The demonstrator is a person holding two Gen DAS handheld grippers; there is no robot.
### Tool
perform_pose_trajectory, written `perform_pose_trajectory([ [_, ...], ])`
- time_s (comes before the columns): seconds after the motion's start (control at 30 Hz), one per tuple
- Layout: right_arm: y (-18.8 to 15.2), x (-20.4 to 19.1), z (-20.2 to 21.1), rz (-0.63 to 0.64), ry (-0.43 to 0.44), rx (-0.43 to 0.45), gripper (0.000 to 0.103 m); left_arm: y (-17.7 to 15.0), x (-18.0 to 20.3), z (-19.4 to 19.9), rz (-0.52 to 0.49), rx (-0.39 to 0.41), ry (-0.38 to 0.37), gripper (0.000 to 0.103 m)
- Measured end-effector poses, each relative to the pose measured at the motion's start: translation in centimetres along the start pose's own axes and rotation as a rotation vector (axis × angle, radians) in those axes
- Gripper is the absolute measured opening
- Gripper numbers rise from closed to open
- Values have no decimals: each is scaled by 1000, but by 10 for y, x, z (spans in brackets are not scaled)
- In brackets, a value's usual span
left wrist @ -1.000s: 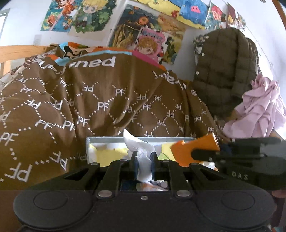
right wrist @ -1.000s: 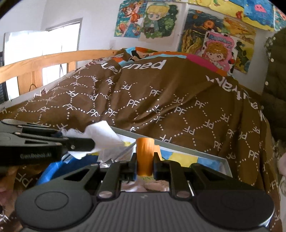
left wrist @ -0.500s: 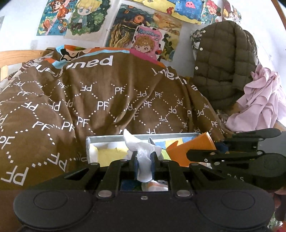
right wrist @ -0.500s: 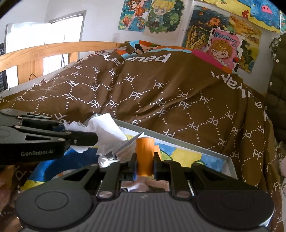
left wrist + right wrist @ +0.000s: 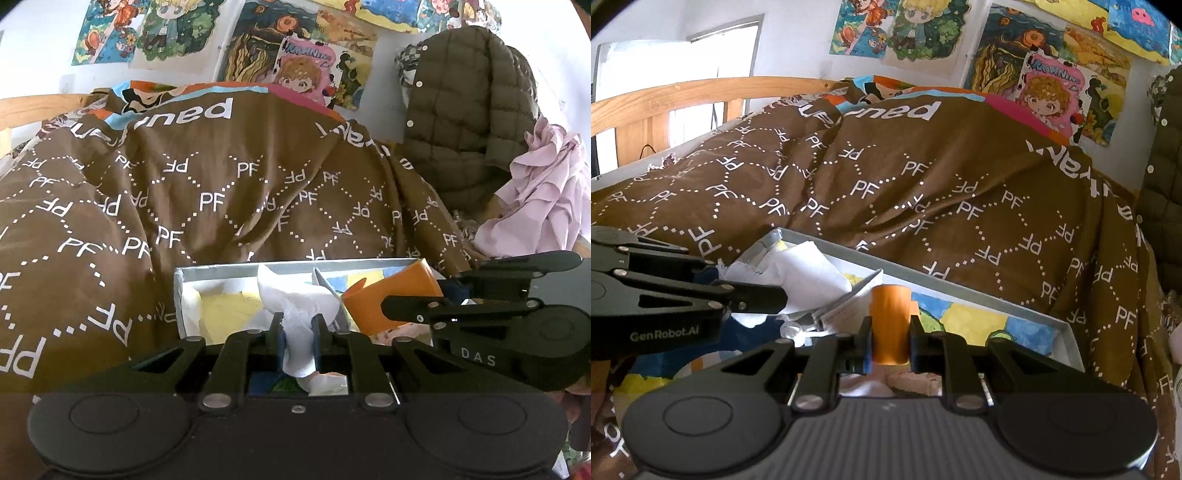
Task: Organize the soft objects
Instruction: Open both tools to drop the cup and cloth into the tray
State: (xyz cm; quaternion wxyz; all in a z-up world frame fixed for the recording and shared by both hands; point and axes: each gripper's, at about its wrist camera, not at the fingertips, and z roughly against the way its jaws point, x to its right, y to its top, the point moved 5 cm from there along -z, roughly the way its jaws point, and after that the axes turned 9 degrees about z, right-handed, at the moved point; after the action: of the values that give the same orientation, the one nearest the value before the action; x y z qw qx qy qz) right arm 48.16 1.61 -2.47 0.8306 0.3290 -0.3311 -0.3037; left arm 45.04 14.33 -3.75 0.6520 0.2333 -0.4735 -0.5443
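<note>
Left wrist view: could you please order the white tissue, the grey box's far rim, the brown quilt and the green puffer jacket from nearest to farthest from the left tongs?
1. White tissue: pinched in the left tongs.
2. Grey box's far rim: just ahead.
3. Brown quilt: rising behind the box.
4. Green puffer jacket: upper right, by the wall.

The left claw (image 5: 297, 332) points forward and somewhat downward, its jaws nearly together and pressing a crumpled white tissue (image 5: 291, 306) that sticks out above and below the pads. The right claw (image 5: 889, 334) sits just to its right, tilted down a little more, jaws nearly together and clamped on both sides of an orange cup (image 5: 890, 325). In each wrist view the other claw's black linkage shows from the side, close alongside.
</note>
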Motion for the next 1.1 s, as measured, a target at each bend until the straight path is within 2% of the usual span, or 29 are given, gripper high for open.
perform_pose_trajectory([
  [0.2, -3, 2, -7, -20, 7, -20, 24, -2, -7, -6, 39, -29, 32, 18],
  [0.5, -4, 0, -5, -31, 5, -18, 30, -7, -6, -8, 41, -51, 20, 25],
  [0.6, -4, 1, -4, -37, -3, -13, 34, -8, -7, -8, 45, -54, 23, 30],
  [0.77, -5, 4, -1, -46, -9, -13, 40, -8, -9, -7, 63, -49, 39, 45],
  [0.83, -5, 5, 1, -48, -14, -10, 47, -8, -9, -5, 76, -45, 40, 47],
  [0.97, -5, 8, 5, -48, -21, -1, 54, -7, -7, -1, 79, -31, 42, 58],
  [1.1, -6, 10, 9, -37, -32, 4, 62, -8, -5, 3, 82, -25, 39, 62],
])
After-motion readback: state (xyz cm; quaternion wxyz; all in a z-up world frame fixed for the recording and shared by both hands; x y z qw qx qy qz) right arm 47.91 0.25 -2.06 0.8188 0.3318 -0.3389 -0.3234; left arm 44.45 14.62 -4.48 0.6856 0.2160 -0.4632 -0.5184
